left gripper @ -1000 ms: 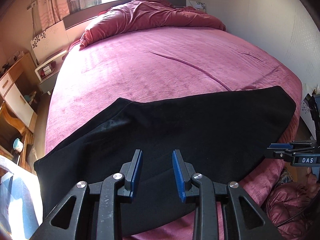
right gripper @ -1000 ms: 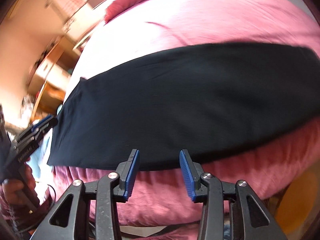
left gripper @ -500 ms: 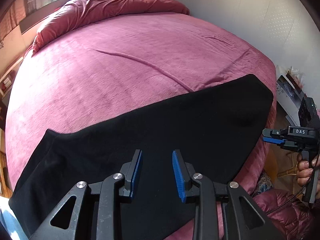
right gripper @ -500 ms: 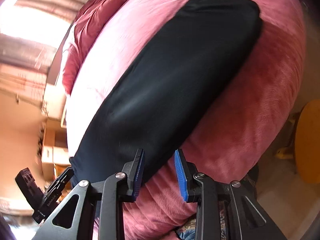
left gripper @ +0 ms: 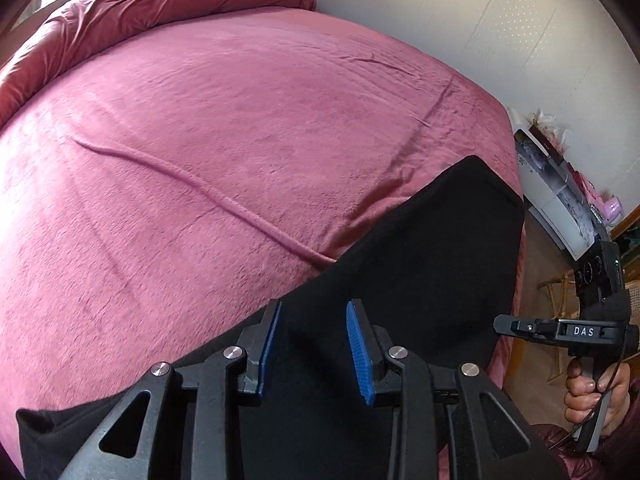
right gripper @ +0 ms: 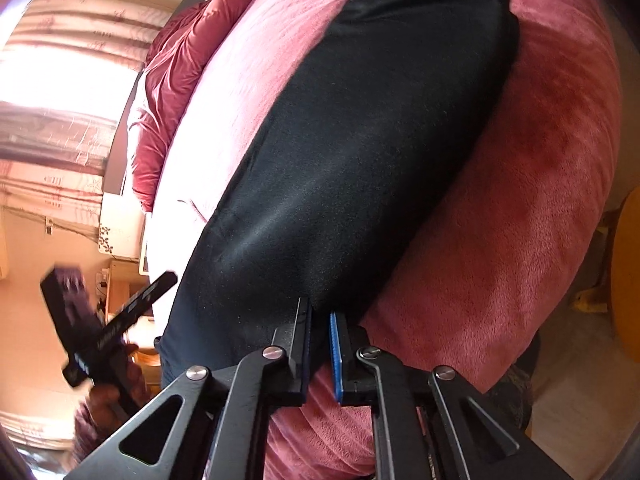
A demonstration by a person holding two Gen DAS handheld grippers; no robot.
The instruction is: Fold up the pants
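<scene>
One long black strip, the pants (right gripper: 360, 152) are lying along the near edge of the bed (left gripper: 240, 120). The right gripper (right gripper: 319, 344) is narrowing, nothing yet pinched, at their near edge; the left gripper (left gripper: 314, 354) is hovering spread above them.

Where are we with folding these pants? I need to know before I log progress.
Done: the black pants lie flat as one long strip on the pink bed, apparently folded leg over leg. In hand: the right gripper is narrowed at their near edge; the left gripper hovers open. Left: crosswise folds.
</scene>
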